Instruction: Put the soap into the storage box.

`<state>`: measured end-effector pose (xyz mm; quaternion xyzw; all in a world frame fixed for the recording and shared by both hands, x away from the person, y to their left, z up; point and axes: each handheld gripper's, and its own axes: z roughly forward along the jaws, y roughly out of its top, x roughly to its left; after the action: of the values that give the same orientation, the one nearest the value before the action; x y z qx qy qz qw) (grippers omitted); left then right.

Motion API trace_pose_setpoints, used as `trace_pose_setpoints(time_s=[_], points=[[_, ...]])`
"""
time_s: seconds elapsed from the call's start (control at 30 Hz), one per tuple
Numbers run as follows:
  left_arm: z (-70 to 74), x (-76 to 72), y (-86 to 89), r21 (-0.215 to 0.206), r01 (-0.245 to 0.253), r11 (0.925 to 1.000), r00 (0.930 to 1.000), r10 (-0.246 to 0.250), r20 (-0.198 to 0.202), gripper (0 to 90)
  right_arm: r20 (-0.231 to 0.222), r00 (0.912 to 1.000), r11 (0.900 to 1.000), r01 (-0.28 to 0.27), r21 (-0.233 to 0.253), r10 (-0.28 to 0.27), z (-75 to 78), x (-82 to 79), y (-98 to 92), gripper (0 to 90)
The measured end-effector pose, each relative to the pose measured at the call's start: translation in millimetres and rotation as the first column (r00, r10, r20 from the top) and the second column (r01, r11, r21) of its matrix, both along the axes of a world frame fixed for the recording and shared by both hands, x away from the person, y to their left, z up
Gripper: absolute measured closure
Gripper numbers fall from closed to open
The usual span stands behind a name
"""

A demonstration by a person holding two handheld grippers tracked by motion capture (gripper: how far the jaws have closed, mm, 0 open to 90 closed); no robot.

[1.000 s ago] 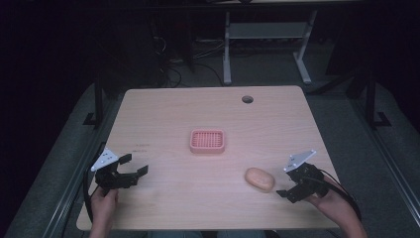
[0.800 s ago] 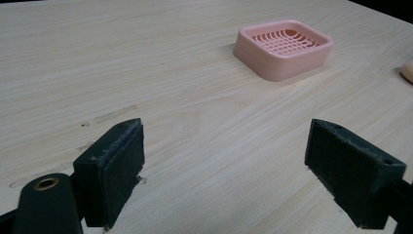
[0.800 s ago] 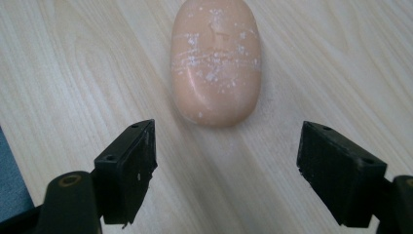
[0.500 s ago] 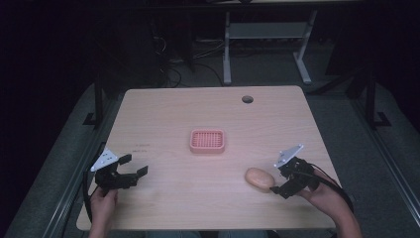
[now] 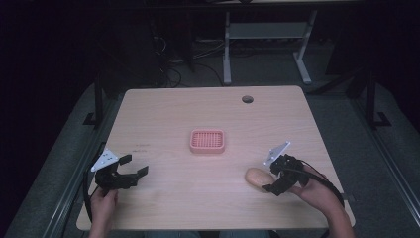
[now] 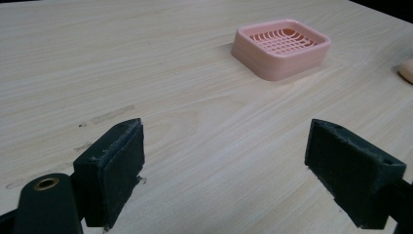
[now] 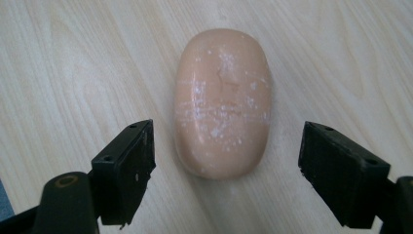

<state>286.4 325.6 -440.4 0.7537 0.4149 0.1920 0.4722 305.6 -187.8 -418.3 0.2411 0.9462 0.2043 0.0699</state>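
Peach soap bar (image 7: 221, 102) lies between the wide-spread right gripper (image 7: 226, 170); next, closing squarely. Left gripper (image 6: 234, 170) gapes idle.

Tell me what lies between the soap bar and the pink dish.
Nothing: in the high view, bare table separates the soap bar from the pink dish.

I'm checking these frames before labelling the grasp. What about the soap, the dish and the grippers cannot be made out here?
- Soap bar: its underside, against the table, in the right gripper view.
- Soap in the left gripper view: cut off by the right edge.
- Pink soap dish: too small in the high view to show what lies under its grid.
- Right gripper: its jaw gap, too small in the high view.
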Motion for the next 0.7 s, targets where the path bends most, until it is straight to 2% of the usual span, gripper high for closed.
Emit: trace_pose_setpoints(time_s=[0.23,0.43,0.7], points=[[1.4,-0.7,1.9,-0.007,0.001,1.0000,1.0000,-0.001,0.003,14.3,-0.019,0.9997,1.000,-0.014,-0.023,0.014,-1.1,5.3,12.8,20.6],[1.1,-0.3,2.0,-0.020,-0.001,0.9998,1.0000,0.001,0.003,14.3,-0.026,0.9993,0.998,-0.029,-0.063,0.028,-4.4,11.4,23.0,21.0],[0.9,0.3,2.0,-0.019,-0.002,0.9998,1.0000,0.002,0.003,14.3,-0.060,0.9977,0.995,-0.036,-0.098,0.030,-12.3,19.3,30.8,21.2]])
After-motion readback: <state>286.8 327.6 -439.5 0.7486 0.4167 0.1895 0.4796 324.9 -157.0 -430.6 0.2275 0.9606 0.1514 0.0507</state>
